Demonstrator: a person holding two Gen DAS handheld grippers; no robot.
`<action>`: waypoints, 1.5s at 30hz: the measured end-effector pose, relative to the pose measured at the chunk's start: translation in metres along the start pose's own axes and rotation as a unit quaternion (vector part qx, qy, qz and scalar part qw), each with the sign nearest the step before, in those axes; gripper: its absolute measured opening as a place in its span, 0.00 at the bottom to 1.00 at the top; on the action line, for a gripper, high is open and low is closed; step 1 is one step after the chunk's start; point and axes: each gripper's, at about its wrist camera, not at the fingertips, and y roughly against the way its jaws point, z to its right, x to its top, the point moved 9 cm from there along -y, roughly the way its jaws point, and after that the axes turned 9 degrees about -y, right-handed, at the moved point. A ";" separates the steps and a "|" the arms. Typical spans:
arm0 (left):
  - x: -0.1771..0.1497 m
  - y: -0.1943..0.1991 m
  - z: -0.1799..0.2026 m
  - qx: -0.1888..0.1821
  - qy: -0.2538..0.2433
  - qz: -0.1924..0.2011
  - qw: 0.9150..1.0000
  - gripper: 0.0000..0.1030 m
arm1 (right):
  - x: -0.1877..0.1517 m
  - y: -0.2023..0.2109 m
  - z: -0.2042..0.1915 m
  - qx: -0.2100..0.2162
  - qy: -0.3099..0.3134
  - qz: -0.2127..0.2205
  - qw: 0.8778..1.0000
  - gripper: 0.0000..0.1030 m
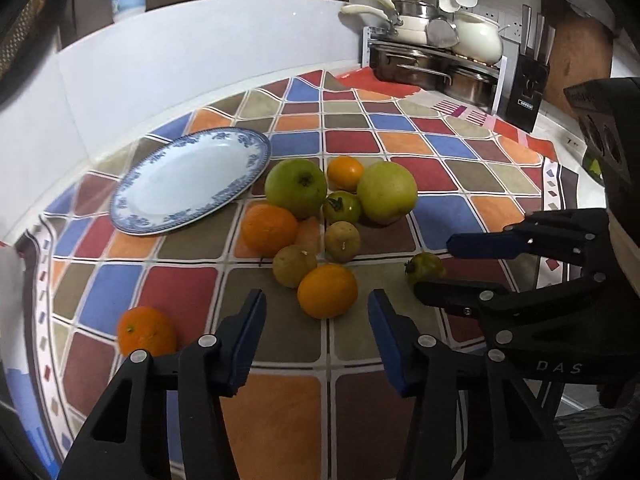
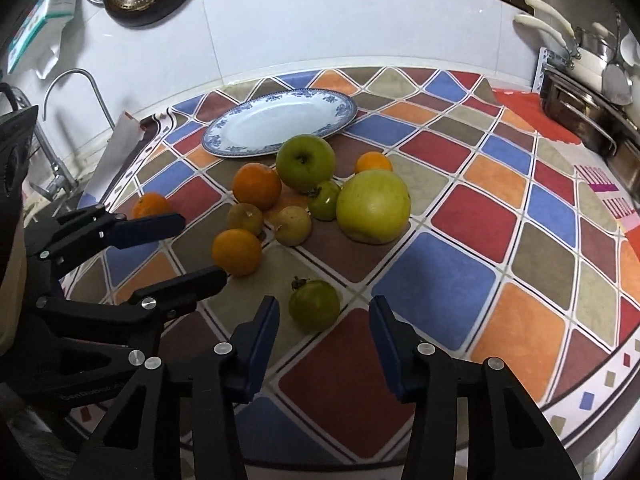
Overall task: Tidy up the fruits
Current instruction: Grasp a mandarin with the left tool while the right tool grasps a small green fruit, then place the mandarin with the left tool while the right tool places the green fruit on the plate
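On a kitchen counter spread with a checkered tablecloth [image 1: 452, 216], I hold both claws low over a scatter of fruit. My left gripper [image 1: 316, 322] has its blue-padded jaws spread wide, pinching nothing, with an orange [image 1: 327, 290] lying just ahead of the gap between them. My right gripper [image 2: 324, 326] is likewise spread and holds nothing; a small green tomato [image 2: 314, 305] sits on the cloth just ahead of its two fingers, apart from the main pile. Beyond it the heap gathers near the cloth's middle: two large green apples [image 1: 296, 188] [image 1: 387, 193], a second green tomato [image 1: 341, 206] between them, two dull yellowish fruits [image 1: 342, 241] [image 1: 294, 265], a larger orange [image 1: 269, 229] and a small one [image 1: 345, 173] at the back. One more orange [image 1: 146, 330] lies alone, just beside my left claw's outer finger. A blue-and-white plate [image 1: 256, 168] rests on the cloth behind the pile, bearing no fruit, its rim close to the nearest apple. Pots and pans [image 1: 430, 66] are stacked on a rack in the far corner, and a faucet [image 2: 72, 92] curves at the opposite end of the counter.
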 end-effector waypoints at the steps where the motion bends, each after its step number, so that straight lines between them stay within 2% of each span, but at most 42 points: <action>1: 0.000 -0.003 0.000 -0.005 0.003 -0.002 1.000 0.49 | 0.001 -0.002 0.000 0.003 -0.003 -0.004 1.000 0.43; 9: 0.004 -0.018 0.002 -0.020 0.014 -0.011 1.000 0.44 | -0.001 -0.009 -0.001 0.015 -0.016 -0.016 1.000 0.30; 12: 0.004 -0.024 0.003 -0.022 0.020 -0.017 0.999 0.36 | -0.002 -0.008 0.000 0.012 -0.016 -0.012 1.000 0.29; 21: 0.005 -0.015 0.000 -0.020 0.031 -0.008 0.999 0.35 | 0.002 -0.002 0.003 0.006 -0.031 -0.003 1.000 0.29; 26: 0.012 0.004 -0.010 -0.004 0.042 0.009 0.999 0.35 | 0.012 0.010 -0.005 0.007 -0.024 0.016 1.000 0.29; 32: 0.027 0.026 -0.026 0.035 0.052 0.032 0.998 0.35 | 0.030 0.021 -0.015 0.011 -0.005 0.043 0.999 0.29; 38: 0.045 0.046 -0.045 0.086 0.088 0.054 0.991 0.35 | 0.058 0.026 -0.024 0.039 0.030 0.061 0.997 0.29; 45: 0.060 0.050 -0.072 0.126 0.123 0.063 0.982 0.35 | 0.102 0.024 -0.038 0.073 0.078 0.078 0.991 0.29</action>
